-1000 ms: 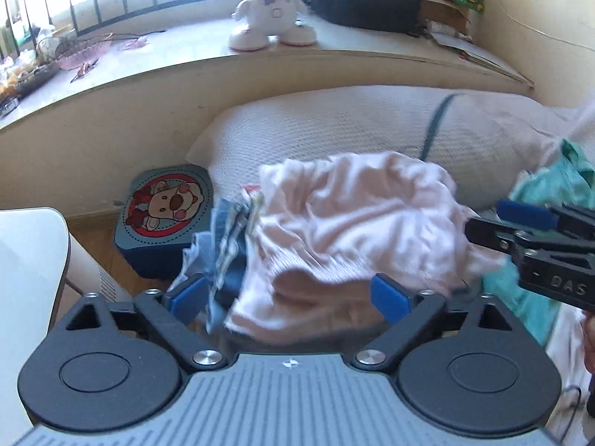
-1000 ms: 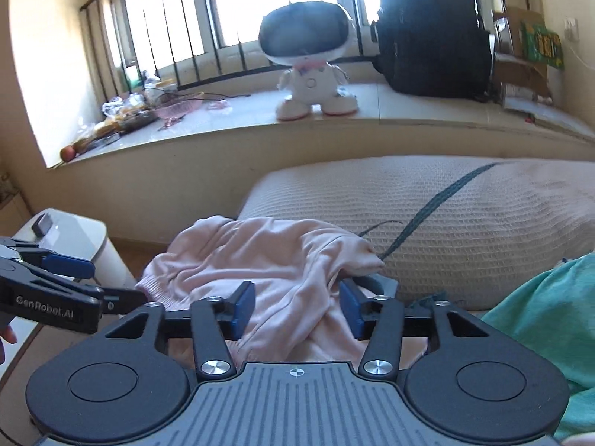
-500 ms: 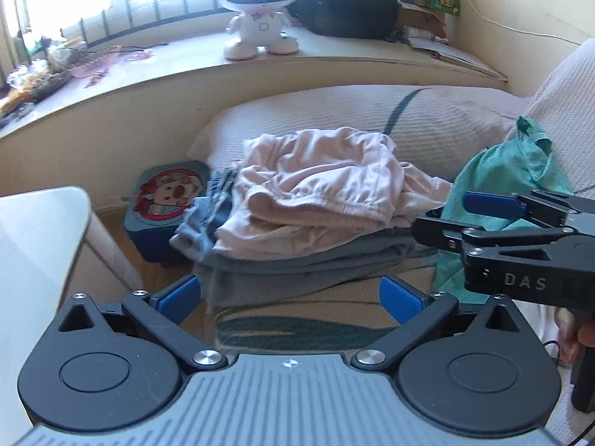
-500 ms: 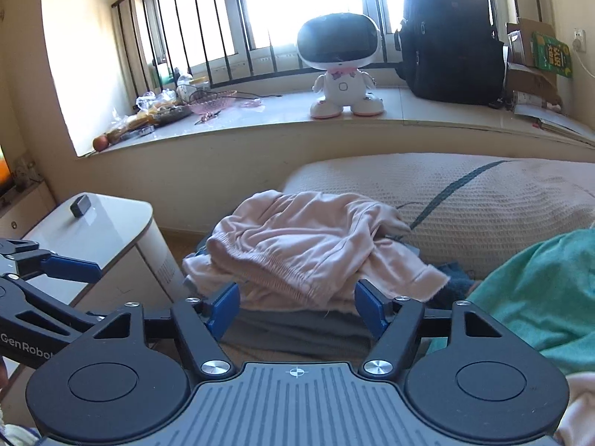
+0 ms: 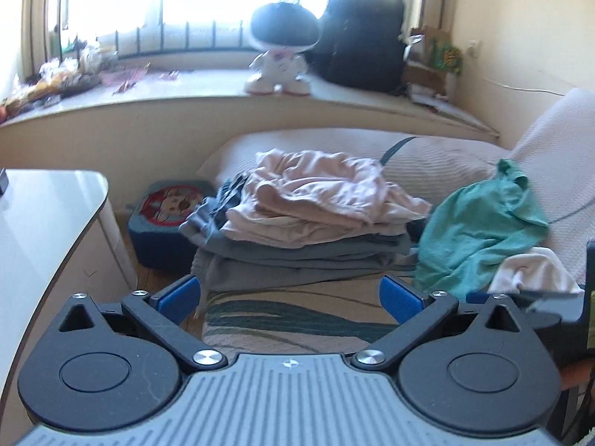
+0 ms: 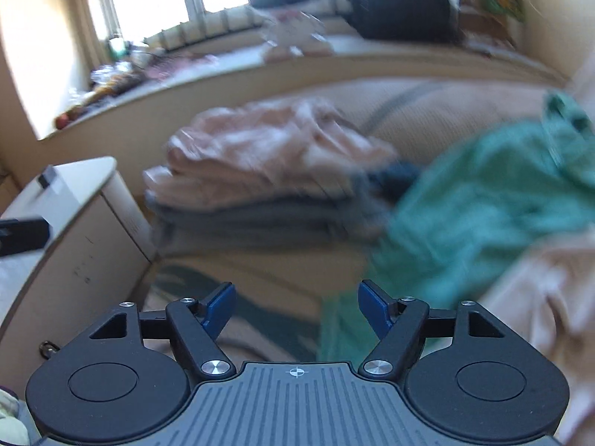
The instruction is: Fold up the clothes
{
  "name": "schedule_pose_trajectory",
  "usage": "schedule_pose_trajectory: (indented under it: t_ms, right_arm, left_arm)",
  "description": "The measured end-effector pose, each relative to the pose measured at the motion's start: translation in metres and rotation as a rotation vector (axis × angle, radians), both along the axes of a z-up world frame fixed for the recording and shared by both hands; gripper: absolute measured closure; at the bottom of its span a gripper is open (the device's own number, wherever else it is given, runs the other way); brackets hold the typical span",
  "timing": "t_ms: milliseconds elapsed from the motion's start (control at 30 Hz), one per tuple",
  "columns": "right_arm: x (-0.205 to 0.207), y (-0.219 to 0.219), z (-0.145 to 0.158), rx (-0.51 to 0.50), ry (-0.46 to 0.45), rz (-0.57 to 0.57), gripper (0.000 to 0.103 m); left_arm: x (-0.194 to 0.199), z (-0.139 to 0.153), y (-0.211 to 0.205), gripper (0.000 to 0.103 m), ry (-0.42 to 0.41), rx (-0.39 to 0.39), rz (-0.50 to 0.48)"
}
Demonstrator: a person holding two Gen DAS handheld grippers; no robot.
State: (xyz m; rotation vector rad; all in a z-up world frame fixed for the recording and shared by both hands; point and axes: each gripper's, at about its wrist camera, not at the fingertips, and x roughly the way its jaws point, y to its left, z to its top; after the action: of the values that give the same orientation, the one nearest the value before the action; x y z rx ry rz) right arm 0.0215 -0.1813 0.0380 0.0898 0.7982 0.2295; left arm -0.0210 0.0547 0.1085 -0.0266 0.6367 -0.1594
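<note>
The pink top lies loosely folded on top of a stack of grey clothes, which sits at the end of the bed against a long pale pillow. A bit of blue denim pokes out at the stack's left side. Just to the right of the stack a green shirt lies crumpled, with a white cloth beside its lower edge.

The left gripper hangs in front of the stack with its blue pads spread wide and nothing between them. The right gripper is also parted wide and empty; its jaws have just been opening, and it points at the bedcover near the green shirt's lower edge. Its view is smeared with motion blur.

To the left stands a white cabinet, and on the floor between it and the bed sits a blue cartoon box. Behind, on the windowsill, stand a toy robot and a black backpack.
</note>
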Motion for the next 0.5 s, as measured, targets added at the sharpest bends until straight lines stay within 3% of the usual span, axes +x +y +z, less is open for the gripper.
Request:
schedule_pose_trajectory:
  t_ms: [233, 400, 500]
  right_arm:
    - [-0.041, -0.013, 0.0, 0.018, 0.005, -0.025, 0.027]
    - [-0.055, 0.001, 0.003, 0.015, -0.062, 0.033, 0.021]
    - [-0.057, 0.01, -0.006, 0.007, -0.047, 0.032, 0.021]
  left_arm:
    - [-0.018, -0.002, -0.011, 0.0, -0.068, -0.018, -0.053]
    - [-0.038, -0.009, -0.01, 0.0, -0.182, 0.047, -0.016]
    - [-0.046, -0.021, -0.014, 0.0, -0.195, 0.11, -0.017]
